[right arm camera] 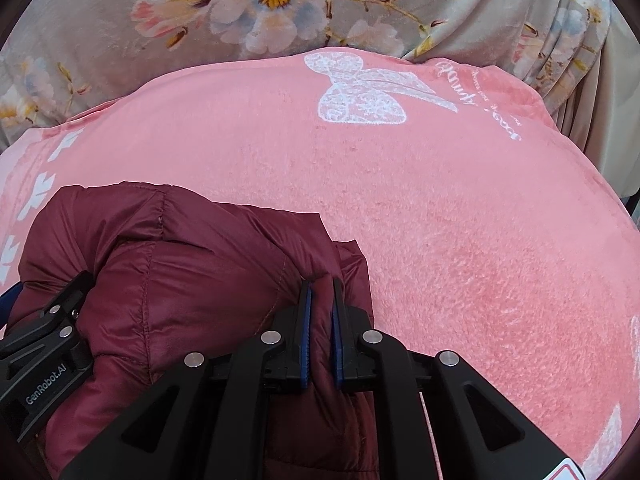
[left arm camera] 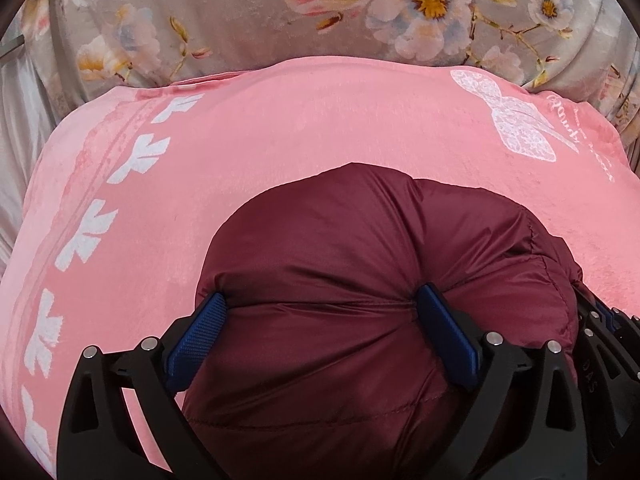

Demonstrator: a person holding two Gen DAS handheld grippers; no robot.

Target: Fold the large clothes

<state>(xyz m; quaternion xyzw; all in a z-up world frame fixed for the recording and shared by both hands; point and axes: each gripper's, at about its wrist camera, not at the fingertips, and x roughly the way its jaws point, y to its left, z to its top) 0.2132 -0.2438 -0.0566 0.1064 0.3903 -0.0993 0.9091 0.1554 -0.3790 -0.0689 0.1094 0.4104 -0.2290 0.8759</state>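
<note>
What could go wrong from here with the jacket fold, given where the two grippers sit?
1. The left gripper stands wide open around a bulge of the maroon puffer jacket; the springy padding may puff up and undo the fold.
2. The right gripper is pinched on a thin fold at the jacket's edge; the slick fabric could slip out if pulled.
3. The plush pink blanket underneath may drag and bunch if the jacket is slid.

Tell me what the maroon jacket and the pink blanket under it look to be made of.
Maroon jacket: likely thin nylon or polyester shell, slightly glossy, with stitched quilt lines and puffy padded sections. Pink blanket: seems plush fleece, matte, with a fuzzy napped pile and white printed motifs.
</note>
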